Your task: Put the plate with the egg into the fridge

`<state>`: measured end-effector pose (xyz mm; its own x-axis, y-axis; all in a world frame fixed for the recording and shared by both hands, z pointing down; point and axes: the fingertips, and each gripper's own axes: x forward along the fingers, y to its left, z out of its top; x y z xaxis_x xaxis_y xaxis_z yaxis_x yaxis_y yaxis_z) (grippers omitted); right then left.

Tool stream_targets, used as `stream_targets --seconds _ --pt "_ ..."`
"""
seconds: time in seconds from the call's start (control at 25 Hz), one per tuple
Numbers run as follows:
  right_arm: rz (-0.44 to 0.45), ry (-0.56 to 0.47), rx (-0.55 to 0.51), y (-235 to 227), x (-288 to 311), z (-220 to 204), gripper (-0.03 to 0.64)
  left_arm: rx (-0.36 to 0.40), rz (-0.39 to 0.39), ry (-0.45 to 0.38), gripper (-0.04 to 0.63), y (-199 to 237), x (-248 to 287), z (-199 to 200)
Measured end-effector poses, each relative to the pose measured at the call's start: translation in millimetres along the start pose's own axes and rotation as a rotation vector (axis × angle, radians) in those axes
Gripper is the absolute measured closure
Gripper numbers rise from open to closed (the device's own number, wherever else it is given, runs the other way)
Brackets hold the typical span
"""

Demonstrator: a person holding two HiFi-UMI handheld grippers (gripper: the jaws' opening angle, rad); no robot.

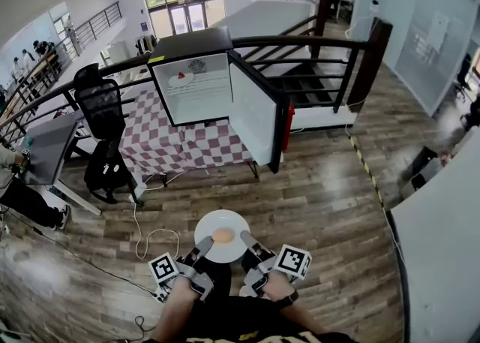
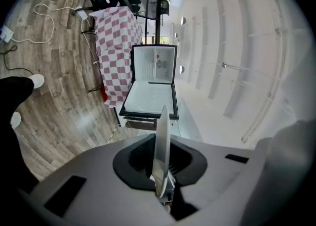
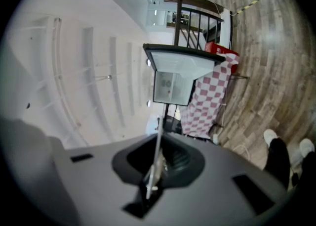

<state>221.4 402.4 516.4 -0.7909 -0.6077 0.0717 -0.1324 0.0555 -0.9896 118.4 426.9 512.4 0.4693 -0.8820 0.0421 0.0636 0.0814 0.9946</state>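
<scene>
A white plate (image 1: 222, 223) with a tan egg (image 1: 223, 236) on it hangs level in front of me, above the wood floor. My left gripper (image 1: 201, 248) is shut on the plate's left rim and my right gripper (image 1: 247, 244) is shut on its right rim. In the left gripper view the plate (image 2: 162, 151) shows edge-on between the jaws, and in the right gripper view the plate (image 3: 156, 163) is again a thin edge. The small fridge (image 1: 196, 86) stands ahead on a checkered table, its door (image 1: 259, 115) swung open to the right. Inside, something small and red lies on a shelf.
A red-and-white checkered cloth (image 1: 176, 146) covers the table under the fridge. A black office chair (image 1: 101, 109) and a grey desk (image 1: 49, 146) stand to the left, where a seated person (image 1: 22, 195) is. White cables (image 1: 150, 240) trail on the floor. A dark railing (image 1: 315, 45) runs behind.
</scene>
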Motion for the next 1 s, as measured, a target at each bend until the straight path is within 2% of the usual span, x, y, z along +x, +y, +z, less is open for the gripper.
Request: stream_targets --seconds 0.16,0.36,0.64,0.76,1.0 --pt "-0.011 -0.015 -0.001 -2.1 14.0 12.7 0.575 -0.011 -0.005 0.011 0.551 2.2 16.3 13.2" --pt "-0.037 -0.012 -0.011 -13.1 58.3 29.9 0.575 -0.037 -0.011 0.006 0.551 8.6 41.2 53.8" --pt "-0.059 -0.013 -0.059 -9.9 149.0 63.1 0.578 0.031 -0.027 0.026 0.552 -7.3 87.4 137.3" --pt "-0.050 -0.006 -0.052 -7.1 192.9 75.7 0.580 0.026 -0.023 0.022 0.551 -14.9 106.1 175.4" --pt "-0.091 0.019 -0.076 -4.1 278.2 96.4 0.580 0.037 -0.015 0.003 0.554 -25.7 136.9 253.9"
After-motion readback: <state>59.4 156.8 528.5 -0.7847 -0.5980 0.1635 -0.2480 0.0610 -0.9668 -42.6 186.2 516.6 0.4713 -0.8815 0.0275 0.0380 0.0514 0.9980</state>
